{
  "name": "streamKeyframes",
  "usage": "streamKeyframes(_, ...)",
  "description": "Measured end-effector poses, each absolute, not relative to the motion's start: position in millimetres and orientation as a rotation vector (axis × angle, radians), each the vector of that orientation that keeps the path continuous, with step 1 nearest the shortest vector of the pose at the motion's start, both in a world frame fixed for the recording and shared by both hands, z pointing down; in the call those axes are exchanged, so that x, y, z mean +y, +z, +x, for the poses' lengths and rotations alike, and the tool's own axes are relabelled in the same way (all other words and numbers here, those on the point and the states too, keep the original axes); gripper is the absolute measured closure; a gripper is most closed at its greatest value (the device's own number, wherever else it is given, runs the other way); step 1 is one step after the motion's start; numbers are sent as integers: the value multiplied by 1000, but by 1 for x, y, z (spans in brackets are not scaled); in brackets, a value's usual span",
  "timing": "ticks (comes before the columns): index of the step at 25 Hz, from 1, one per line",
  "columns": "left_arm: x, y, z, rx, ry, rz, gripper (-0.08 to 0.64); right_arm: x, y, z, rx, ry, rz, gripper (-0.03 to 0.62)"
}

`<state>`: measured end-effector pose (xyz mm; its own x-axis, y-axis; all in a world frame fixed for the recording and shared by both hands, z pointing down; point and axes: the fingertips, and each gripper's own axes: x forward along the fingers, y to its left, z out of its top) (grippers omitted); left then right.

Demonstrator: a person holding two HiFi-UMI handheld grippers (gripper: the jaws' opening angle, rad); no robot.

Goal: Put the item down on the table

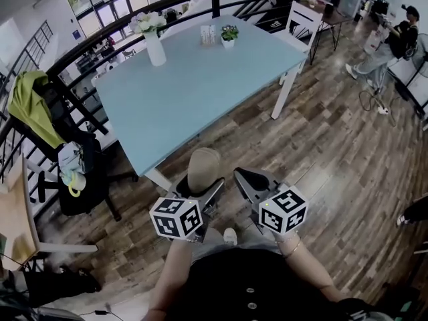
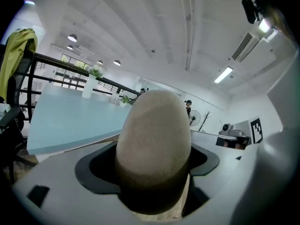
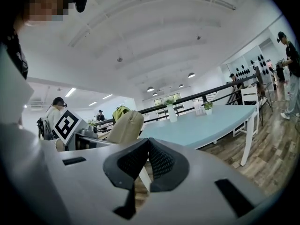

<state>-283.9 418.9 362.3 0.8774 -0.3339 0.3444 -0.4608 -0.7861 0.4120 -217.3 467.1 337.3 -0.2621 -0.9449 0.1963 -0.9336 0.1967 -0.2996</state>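
Left hand-held gripper, gripping one item — possibly foam

Vase of white flowers | potted plant right of vase | black railing behind vase | green jacket far left of vase

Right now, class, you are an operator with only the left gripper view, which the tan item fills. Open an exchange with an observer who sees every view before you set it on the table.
Operator: Is the item over the table yet?
Observer: Not by the head view: the tan item looks to hang over wood floor, just off the table's near corner.
Operator: And the other gripper?
Observer: The right gripper sits beside it, fingers together, nothing between them.
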Motion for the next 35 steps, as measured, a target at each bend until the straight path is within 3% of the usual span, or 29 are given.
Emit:
streamKeyframes(15,380,385,-234,-510,457,2532,135,428,366,-161,2312,-671,-1941,586)
streamKeyframes(35,195,378,-148,-386,435,2560,135,250,358,-75,2252,-621,-2108,586)
